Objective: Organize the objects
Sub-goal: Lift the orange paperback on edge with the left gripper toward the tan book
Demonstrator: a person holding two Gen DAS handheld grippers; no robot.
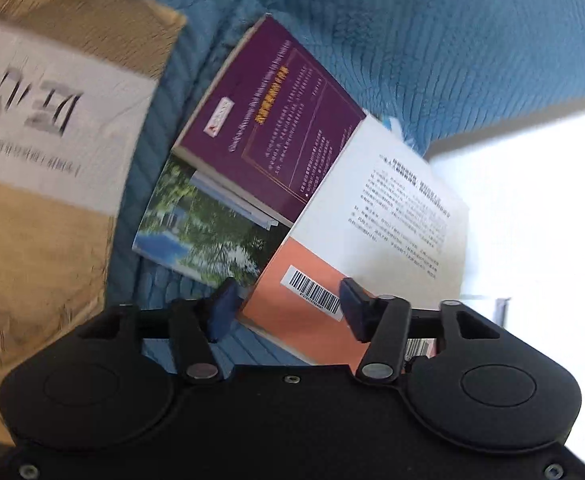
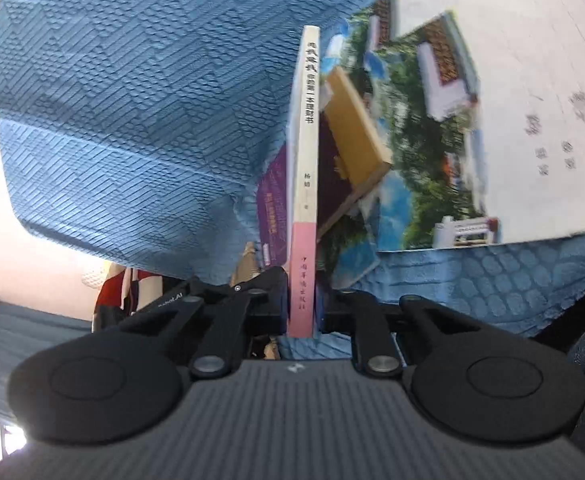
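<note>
on the blue textured blanket [image 2: 124, 92] our right gripper [image 2: 301, 312] pinches the stiff white-and-pink book [image 2: 304, 184] by its spine end, light but prone to pivot, while our left gripper [image 1: 288, 308] hovers spread over its barcode corner.

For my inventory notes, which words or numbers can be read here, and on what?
"一本理财书": on the spine of the white-and-pink book; the rest is only partly legible.
Digits on the barcode label: too small to read.
Text on the purple book and the brown bag label: blurred, unreadable.
</note>
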